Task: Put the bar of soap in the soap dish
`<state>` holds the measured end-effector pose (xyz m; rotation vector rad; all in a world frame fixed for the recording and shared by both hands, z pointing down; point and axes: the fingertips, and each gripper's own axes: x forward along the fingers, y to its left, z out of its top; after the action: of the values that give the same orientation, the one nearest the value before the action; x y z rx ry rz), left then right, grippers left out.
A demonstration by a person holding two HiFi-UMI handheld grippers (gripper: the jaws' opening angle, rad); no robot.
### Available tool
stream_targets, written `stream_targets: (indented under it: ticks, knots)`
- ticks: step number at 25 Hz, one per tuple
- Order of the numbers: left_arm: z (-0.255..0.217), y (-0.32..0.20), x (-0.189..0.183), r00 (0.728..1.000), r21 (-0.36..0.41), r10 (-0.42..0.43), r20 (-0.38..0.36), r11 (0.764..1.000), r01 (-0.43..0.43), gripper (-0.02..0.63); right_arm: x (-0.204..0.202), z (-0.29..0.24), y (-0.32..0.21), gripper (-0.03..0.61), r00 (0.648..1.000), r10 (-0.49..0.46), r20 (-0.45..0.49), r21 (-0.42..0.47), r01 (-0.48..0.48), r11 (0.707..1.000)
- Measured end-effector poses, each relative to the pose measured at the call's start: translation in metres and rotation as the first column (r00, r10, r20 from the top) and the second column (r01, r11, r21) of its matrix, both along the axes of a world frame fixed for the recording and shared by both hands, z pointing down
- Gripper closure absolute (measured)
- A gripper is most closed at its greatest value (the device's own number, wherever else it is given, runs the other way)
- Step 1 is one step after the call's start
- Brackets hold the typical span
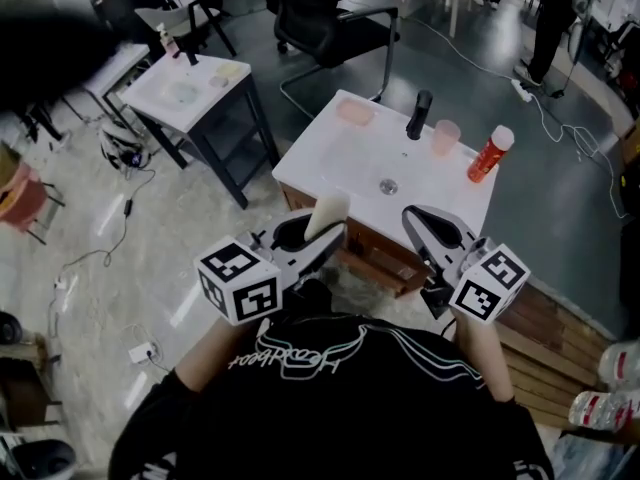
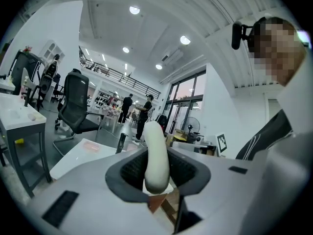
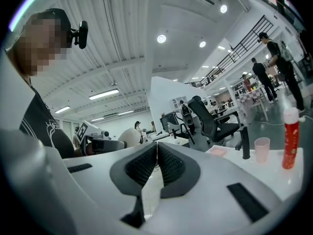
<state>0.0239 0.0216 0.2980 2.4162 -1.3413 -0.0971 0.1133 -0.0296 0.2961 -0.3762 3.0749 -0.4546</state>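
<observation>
My left gripper point(image 1: 318, 230) is shut on a cream bar of soap point(image 1: 327, 214), which stands up between its pads point(image 2: 131, 169) as a pale rounded slab point(image 2: 156, 155). It hangs just short of the near edge of a white washbasin point(image 1: 330, 158). A pink soap dish point(image 1: 354, 112) lies on the basin's far left corner and shows as a flat pink patch point(image 2: 91, 147) in the left gripper view. My right gripper point(image 1: 428, 226) is shut with nothing between its jaws, beside the left one and over the basin's near right edge.
On the basin stand a black tap point(image 1: 419, 115), a pink cup point(image 1: 445, 138) and a red bottle with a white cap point(image 1: 490, 154). A small white table point(image 1: 190, 88) is at the left, an office chair point(image 1: 330, 18) behind. Cables trail on the floor point(image 1: 110, 253).
</observation>
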Motion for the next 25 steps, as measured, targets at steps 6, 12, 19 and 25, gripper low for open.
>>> stream_targets:
  ticks: [6, 12, 19, 25]
  knots:
    - [0.01, -0.034, -0.013, 1.0, -0.015, 0.03, -0.007, 0.999, -0.03, 0.488, -0.013, 0.014, -0.027, 0.551, 1.0, 0.016, -0.018, -0.015, -0.016, 1.0]
    - [0.017, -0.086, -0.04, 0.997, -0.039, 0.075, -0.019, 0.996, -0.076, 0.488, -0.039, 0.022, -0.073, 0.551, 0.998, 0.056, -0.036, -0.044, -0.057, 0.997]
    - [0.027, -0.158, -0.083, 0.991, -0.08, 0.132, -0.02, 0.988, -0.133, 0.488, -0.074, 0.032, -0.137, 0.551, 0.99, 0.126, -0.06, -0.085, -0.131, 0.988]
    - [0.04, -0.209, -0.111, 0.981, -0.106, 0.192, -0.007, 0.976, -0.192, 0.488, -0.103, 0.043, -0.18, 0.551, 0.979, 0.188, -0.081, -0.123, -0.197, 0.973]
